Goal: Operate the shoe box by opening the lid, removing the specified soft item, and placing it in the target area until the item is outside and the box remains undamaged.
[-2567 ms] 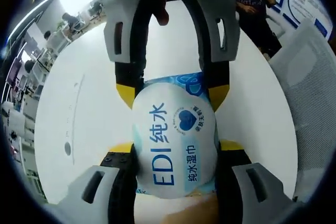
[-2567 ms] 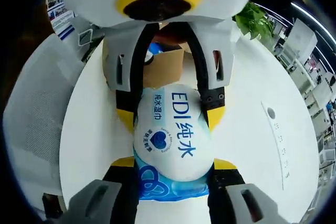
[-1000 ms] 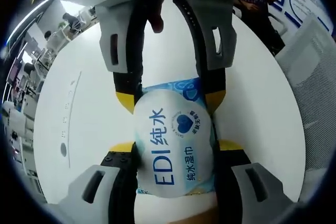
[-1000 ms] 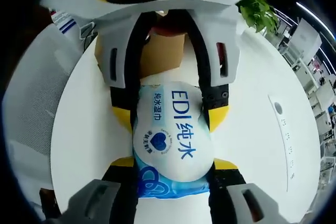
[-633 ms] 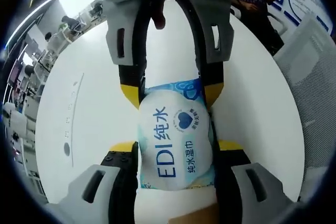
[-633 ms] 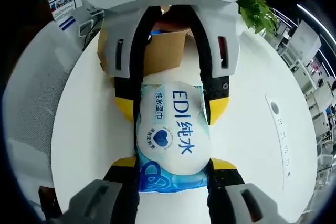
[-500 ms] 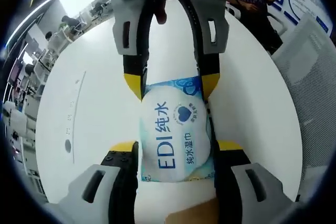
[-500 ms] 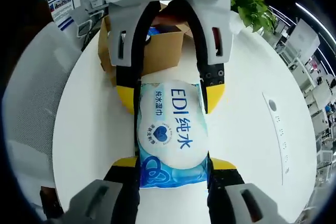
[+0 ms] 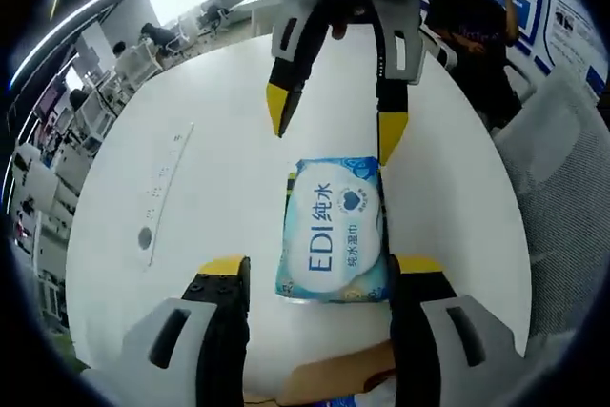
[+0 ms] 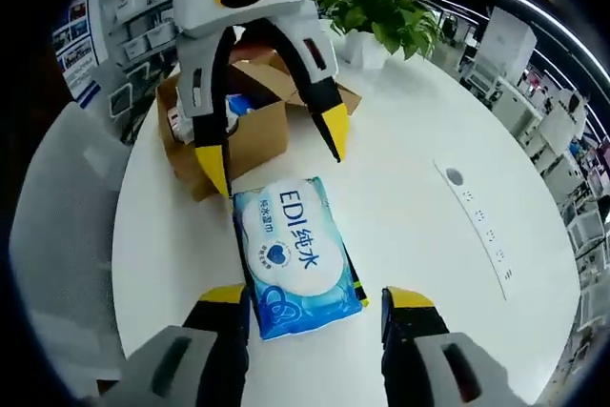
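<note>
The wet-wipe pack (image 9: 335, 231) lies flat on the white counter (image 9: 210, 197), out of the cardboard shoe box (image 10: 250, 131), which stands just beyond it with its flaps open and other things still inside. It looks light and squashy, a plump pillow of sealed plastic film that would give under pressure and could slide on the smooth top; if it needs shifting again, the long sides seem the place to pinch it, gently, away from the round flap label on its face. The pack is pale blue with a white oval panel printed "EDI" and Chinese characters in dark blue, plus a small heart mark, and a swirl pattern at one end. The left gripper (image 9: 317, 266) sits near one short end of the pack with its jaws spread wide and nothing between them, and the right gripper (image 10: 318, 301) faces it from the other end, likewise spread and clear of the film. A flat power strip (image 10: 482, 228) lies well apart on the counter, a potted plant (image 10: 379, 12) stands beyond the box, and a person (image 9: 474, 21) stands past the far edge.
</note>
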The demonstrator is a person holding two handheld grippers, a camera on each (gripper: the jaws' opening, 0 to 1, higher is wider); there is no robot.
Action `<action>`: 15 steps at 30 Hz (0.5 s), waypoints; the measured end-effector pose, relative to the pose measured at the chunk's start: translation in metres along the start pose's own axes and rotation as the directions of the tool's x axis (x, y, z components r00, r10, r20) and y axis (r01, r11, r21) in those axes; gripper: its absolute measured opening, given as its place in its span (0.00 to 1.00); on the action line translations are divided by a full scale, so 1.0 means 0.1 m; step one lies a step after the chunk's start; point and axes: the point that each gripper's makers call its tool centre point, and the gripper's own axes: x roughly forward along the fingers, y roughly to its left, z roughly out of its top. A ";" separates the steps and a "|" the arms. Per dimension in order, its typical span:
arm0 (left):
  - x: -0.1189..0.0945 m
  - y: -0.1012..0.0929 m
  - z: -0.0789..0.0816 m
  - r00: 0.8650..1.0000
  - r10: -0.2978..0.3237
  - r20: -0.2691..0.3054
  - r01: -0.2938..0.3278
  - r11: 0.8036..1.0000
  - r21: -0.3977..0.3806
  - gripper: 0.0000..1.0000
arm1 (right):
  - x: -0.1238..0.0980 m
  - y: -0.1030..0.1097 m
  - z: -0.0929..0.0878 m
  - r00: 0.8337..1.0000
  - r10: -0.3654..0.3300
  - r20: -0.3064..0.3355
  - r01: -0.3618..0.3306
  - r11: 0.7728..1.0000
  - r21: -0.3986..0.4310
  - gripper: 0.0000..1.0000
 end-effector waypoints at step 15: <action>-0.43 -0.03 0.07 0.992 0.077 0.101 -0.064 0.990 -0.126 0.60 | -0.23 0.08 0.30 0.990 -0.073 0.123 0.054 0.987 0.150 0.59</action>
